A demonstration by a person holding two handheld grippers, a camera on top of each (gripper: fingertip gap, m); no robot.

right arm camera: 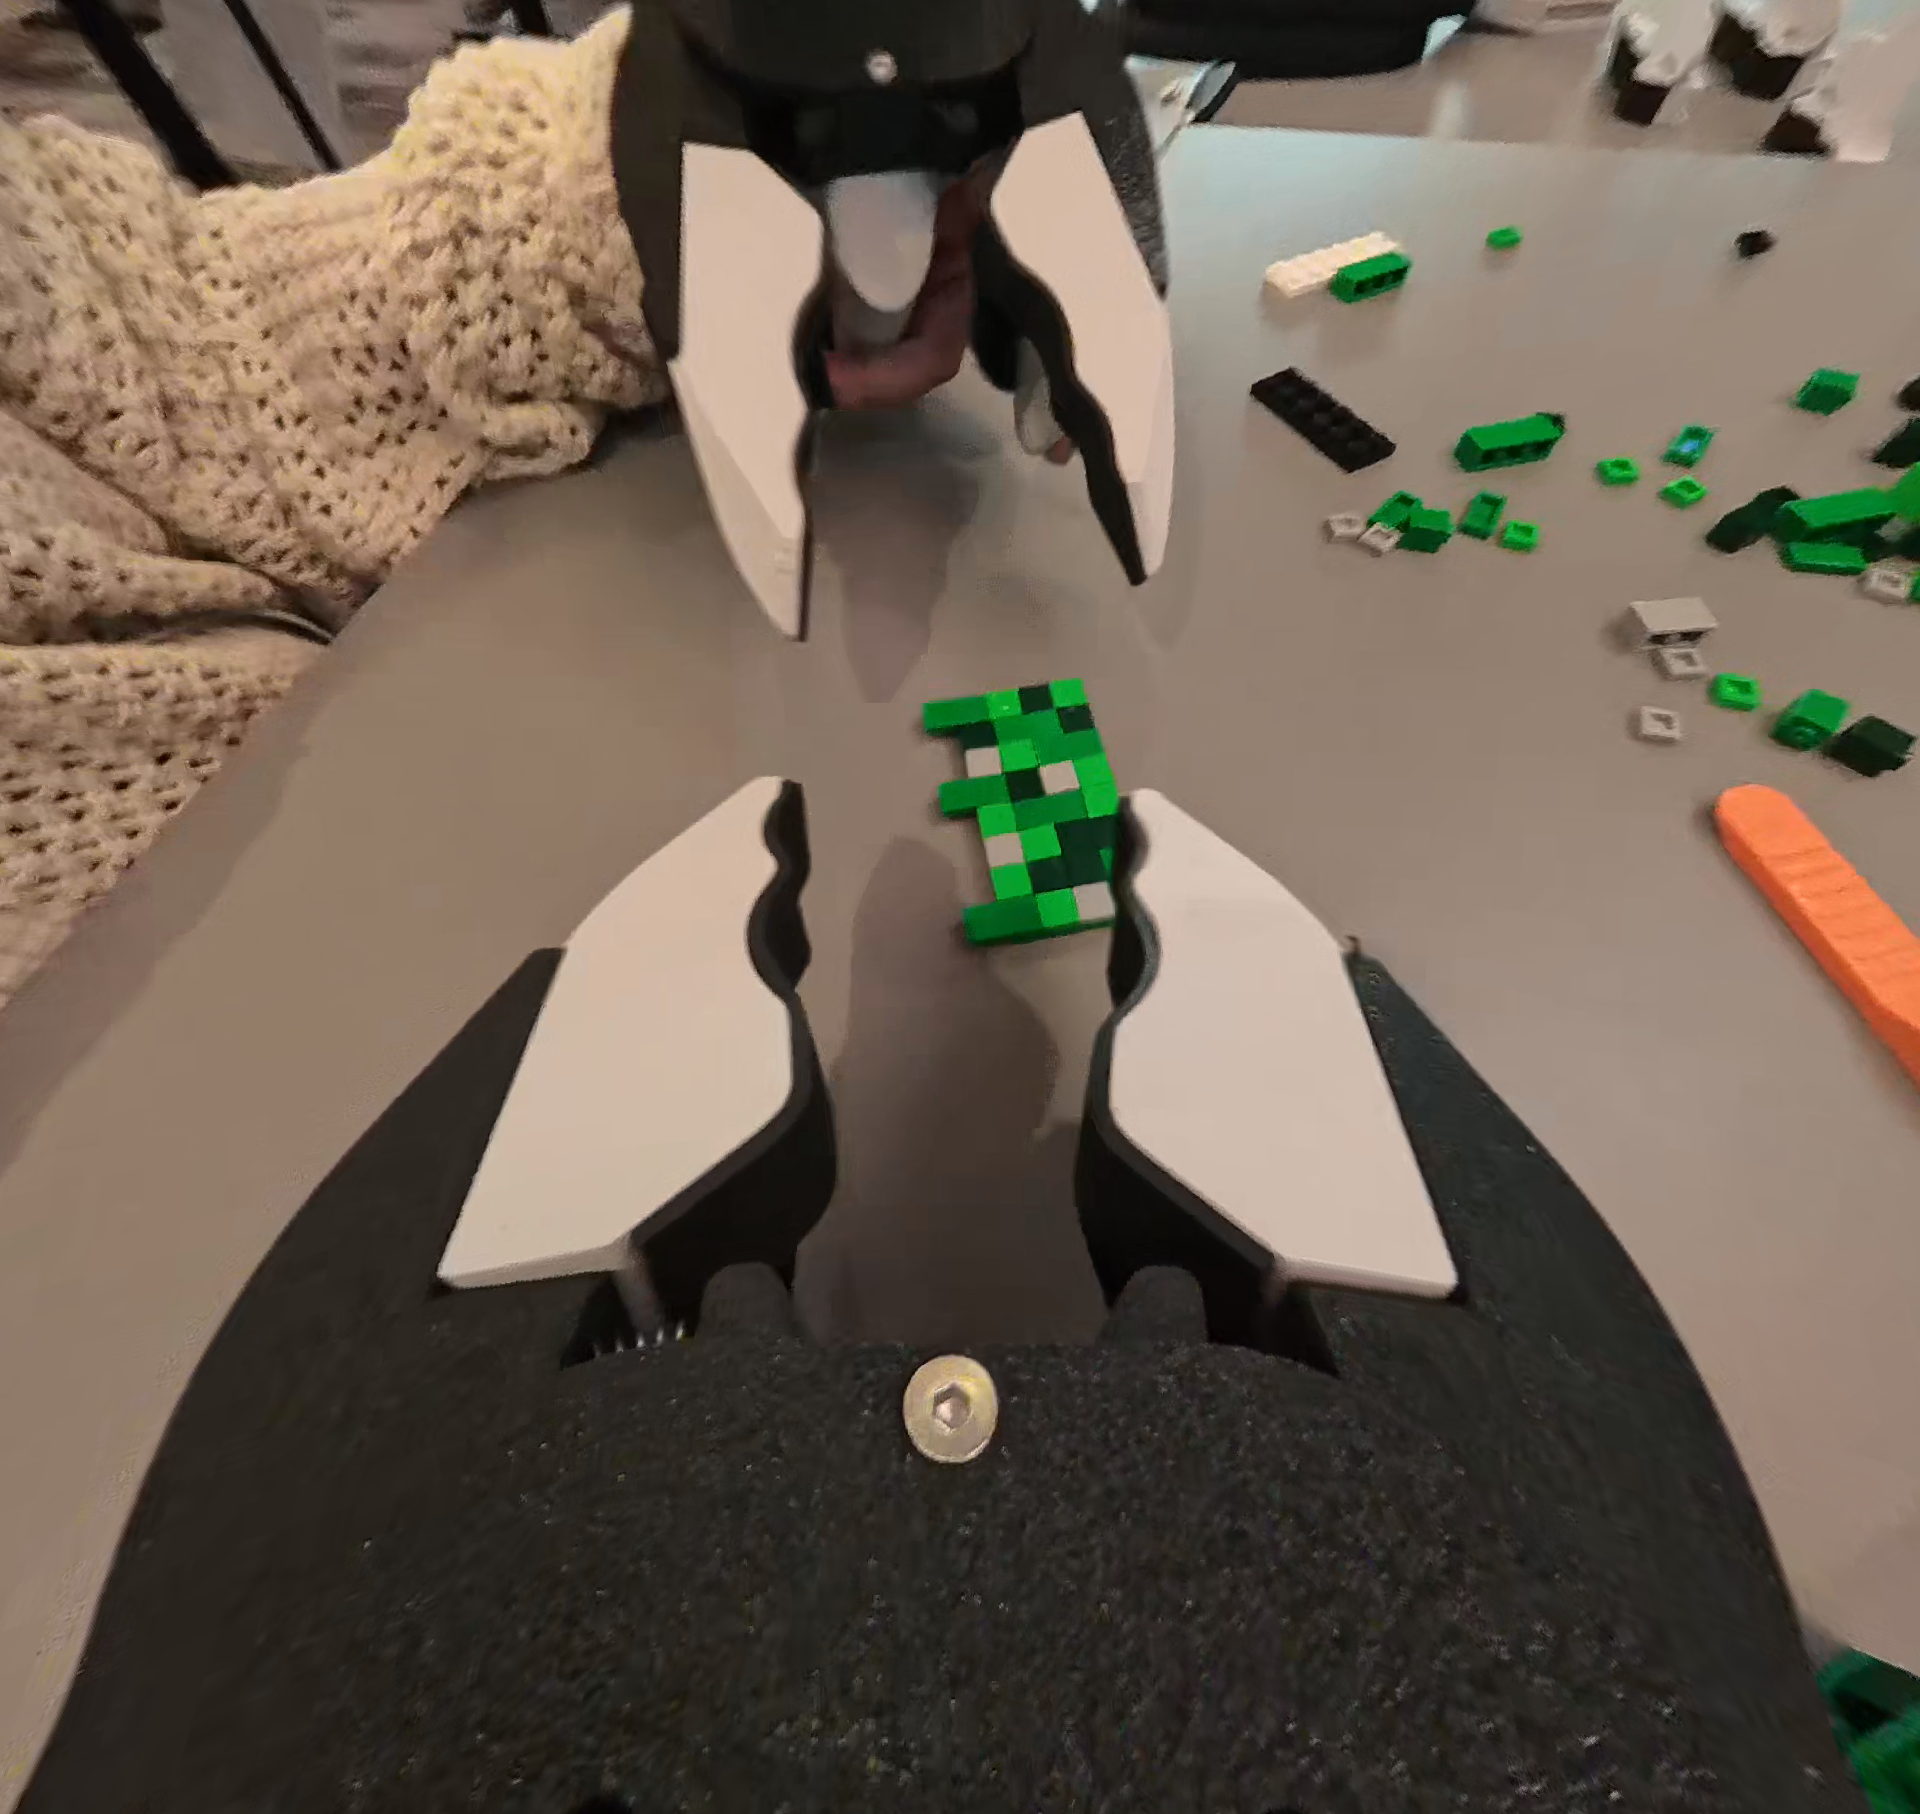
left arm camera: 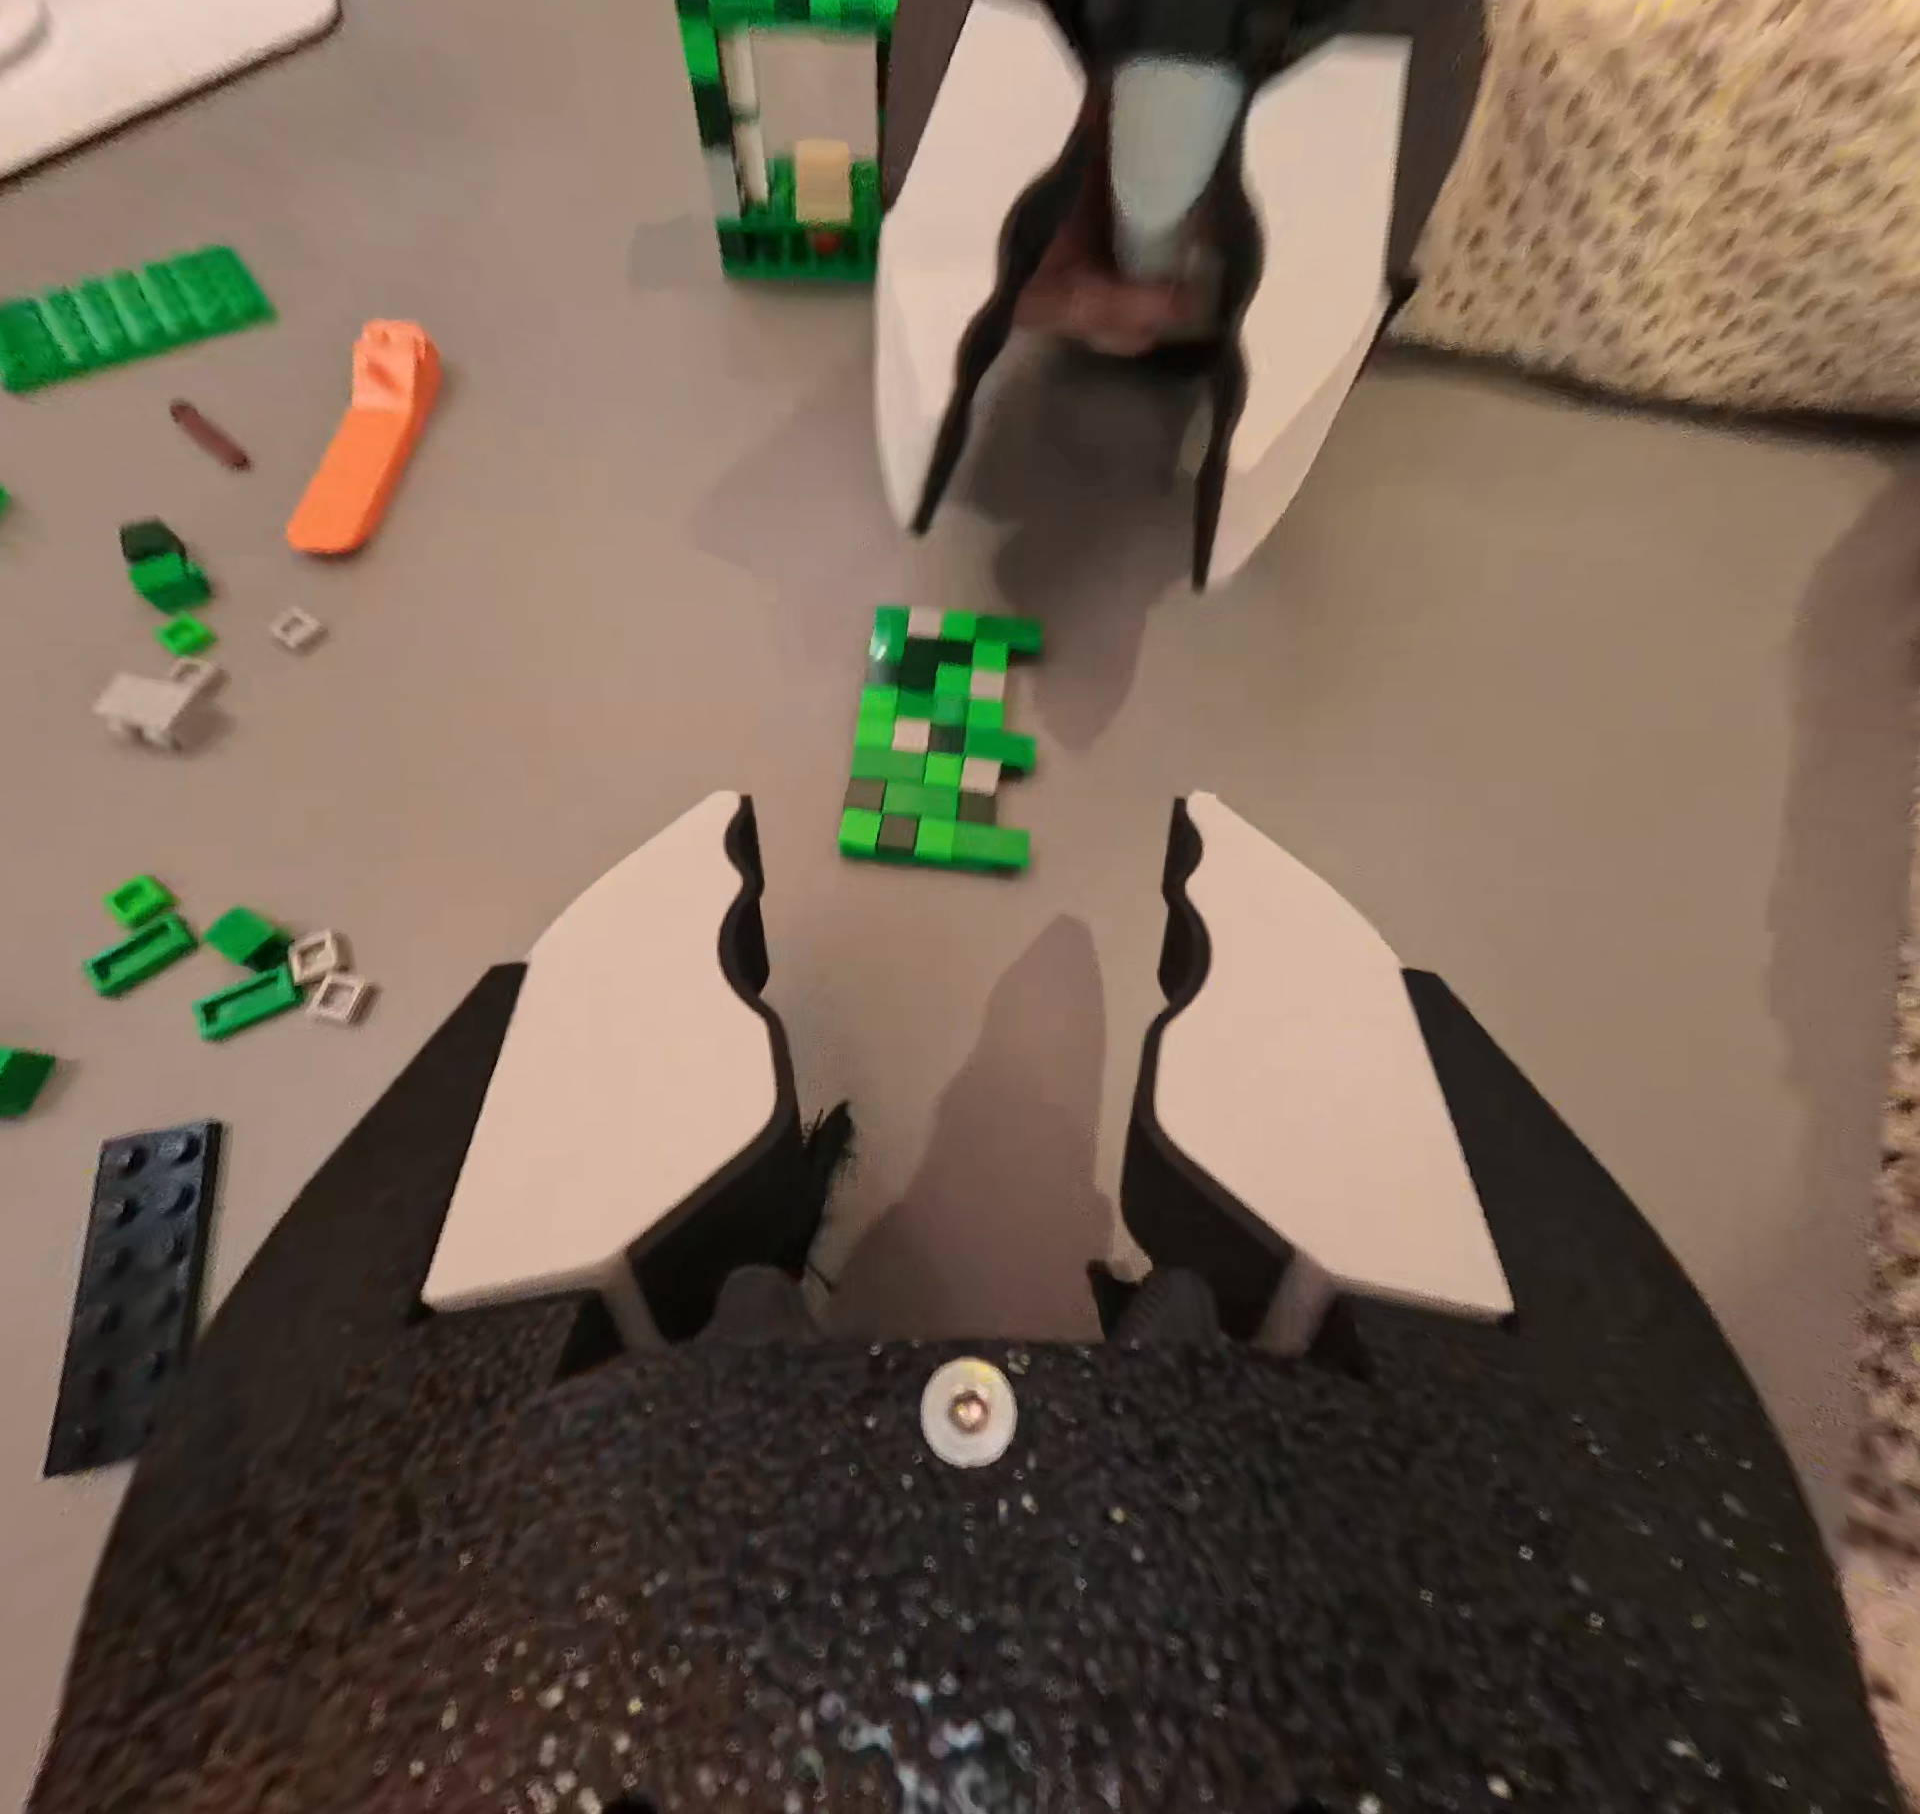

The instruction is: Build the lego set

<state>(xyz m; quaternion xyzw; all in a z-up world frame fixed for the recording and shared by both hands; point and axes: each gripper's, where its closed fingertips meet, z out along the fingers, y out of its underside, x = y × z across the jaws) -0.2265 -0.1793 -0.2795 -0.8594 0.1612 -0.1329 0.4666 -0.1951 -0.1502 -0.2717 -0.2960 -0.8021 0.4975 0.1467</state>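
A flat panel of green, dark green and grey tiles (left arm camera: 943, 741) lies on the grey table between the two grippers; it also shows in the right wrist view (right arm camera: 1034, 814). My left gripper (left arm camera: 961, 814) is open and empty, its tips just short of the panel. My right gripper (right arm camera: 961, 803) is open and empty, its right fingertip (right arm camera: 1143, 819) at the panel's edge. Each gripper faces the other: the right one shows in the left wrist view (left arm camera: 1060, 549), the left one in the right wrist view (right arm camera: 966, 601). A green upright frame build (left arm camera: 795, 102) stands farther back.
An orange brick separator (left arm camera: 364, 445) (right arm camera: 1829, 912), a dark blue plate (left arm camera: 135, 1286), a green plate (left arm camera: 130, 315), a black plate (right arm camera: 1320, 419) and several loose green and grey pieces (left arm camera: 234, 964) (right arm camera: 1455, 517) lie scattered. A cream knitted sleeve (right arm camera: 312, 393) (left arm camera: 1683, 154) rests on the table edge. Tip to tip, the grippers are about 6 cm apart.
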